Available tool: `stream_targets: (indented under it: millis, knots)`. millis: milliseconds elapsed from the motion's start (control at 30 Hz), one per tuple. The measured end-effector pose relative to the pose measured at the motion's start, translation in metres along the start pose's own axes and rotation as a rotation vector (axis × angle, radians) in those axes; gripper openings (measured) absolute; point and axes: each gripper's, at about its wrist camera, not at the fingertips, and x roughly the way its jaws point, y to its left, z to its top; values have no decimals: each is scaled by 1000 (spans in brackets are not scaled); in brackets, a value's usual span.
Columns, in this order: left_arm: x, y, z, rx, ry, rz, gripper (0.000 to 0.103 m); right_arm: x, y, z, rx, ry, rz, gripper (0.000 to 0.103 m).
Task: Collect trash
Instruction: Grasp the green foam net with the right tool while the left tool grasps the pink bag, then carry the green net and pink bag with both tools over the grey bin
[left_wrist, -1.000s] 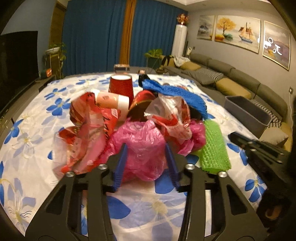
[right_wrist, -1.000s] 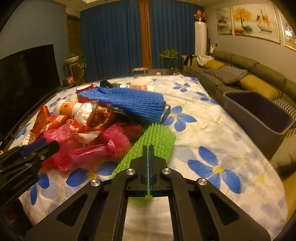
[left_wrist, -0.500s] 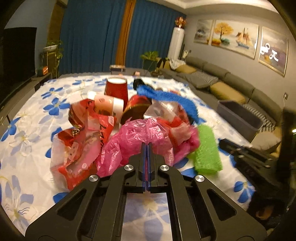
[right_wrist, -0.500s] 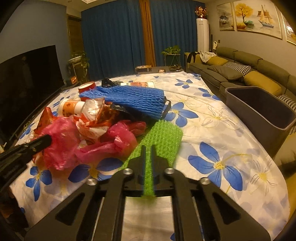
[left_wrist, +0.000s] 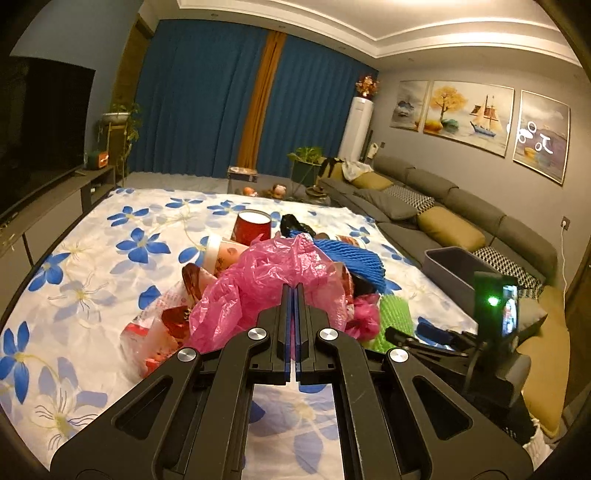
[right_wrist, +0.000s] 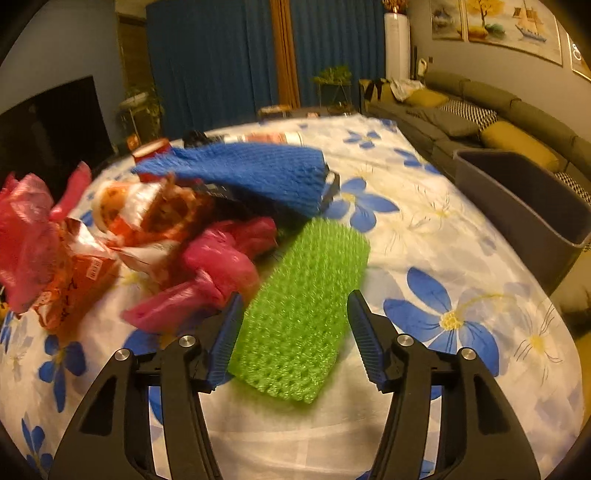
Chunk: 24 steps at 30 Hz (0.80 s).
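A heap of trash lies on the flowered cloth (left_wrist: 92, 288). My left gripper (left_wrist: 294, 291) is shut on a pink plastic bag (left_wrist: 266, 284) and holds it lifted above the heap. The bag also shows at the left edge of the right wrist view (right_wrist: 26, 236). My right gripper (right_wrist: 295, 306) is open, its jaws on either side of a green foam net (right_wrist: 306, 306) that lies flat on the cloth. The heap holds a blue foam net (right_wrist: 255, 173), a red paper cup (left_wrist: 253, 229), red wrappers (right_wrist: 85, 273) and a second pink bag (right_wrist: 218, 266).
A grey bin (right_wrist: 524, 206) stands at the table's right edge, also in the left wrist view (left_wrist: 458, 266). A sofa (left_wrist: 461, 218) runs along the right wall. A television (left_wrist: 40, 133) stands at the left. The right gripper's body (left_wrist: 461, 347) shows low right.
My left gripper closed on the pink bag and lifted it off the heap. My right gripper, shut on the green net before, has opened and the net lies flat between its jaws.
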Motion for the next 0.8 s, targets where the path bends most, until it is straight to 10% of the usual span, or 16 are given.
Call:
stream_targets:
  millis: [267, 500, 800]
  knots:
    - [5, 1, -1, 6, 12, -25, 0, 17, -7, -1, 31, 75, -21, 57]
    - [5, -3, 0, 18, 9, -33, 0, 13, -5, -2, 2, 63, -16, 17]
    - [7, -11, 3, 24, 13, -62, 0, -21, -26, -1, 30, -44, 20, 13]
